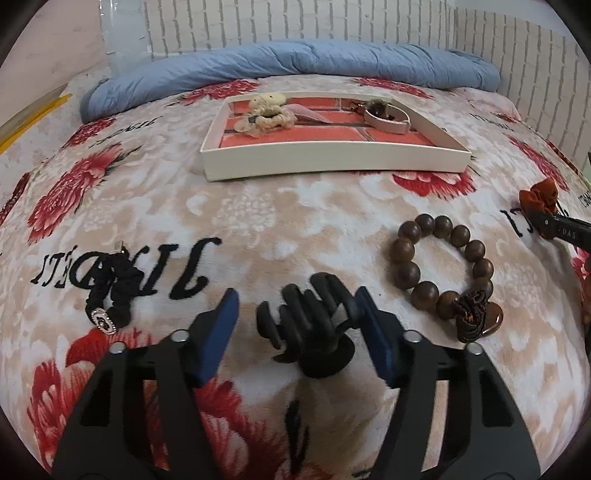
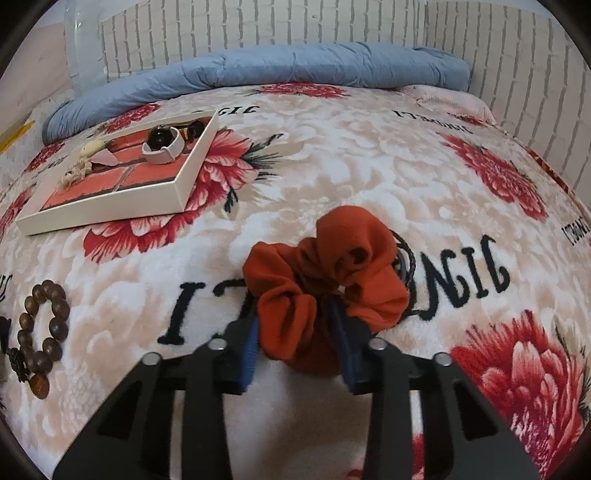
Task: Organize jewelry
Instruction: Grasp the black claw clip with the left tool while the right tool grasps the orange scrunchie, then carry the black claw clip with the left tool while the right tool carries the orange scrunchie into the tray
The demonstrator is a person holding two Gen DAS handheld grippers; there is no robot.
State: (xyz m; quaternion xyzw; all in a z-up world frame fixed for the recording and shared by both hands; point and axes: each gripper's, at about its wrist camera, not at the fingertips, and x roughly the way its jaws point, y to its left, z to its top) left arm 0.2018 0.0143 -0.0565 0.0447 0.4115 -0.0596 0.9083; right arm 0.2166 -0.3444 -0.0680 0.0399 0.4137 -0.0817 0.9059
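Note:
My left gripper (image 1: 299,321) is open around a black claw hair clip (image 1: 314,325) lying on the floral blanket; its right pad is close to the clip. A brown wooden bead bracelet (image 1: 443,273) lies to its right and a black scrunchie with a silver charm (image 1: 110,291) to its left. My right gripper (image 2: 299,332) is shut on an orange scrunchie (image 2: 325,280), which also shows in the left wrist view (image 1: 537,195). A thin dark cord (image 2: 408,258) lies behind the scrunchie. A white tray (image 1: 332,162) with an orange brick lining holds a beige bear scrunchie (image 1: 264,110) and a pink band (image 1: 388,118).
A rolled blue quilt (image 1: 295,62) lies along the far side of the bed below a white brick wall (image 2: 332,26). The tray also shows in the right wrist view (image 2: 110,210) at the left, with the bead bracelet (image 2: 40,332) nearer.

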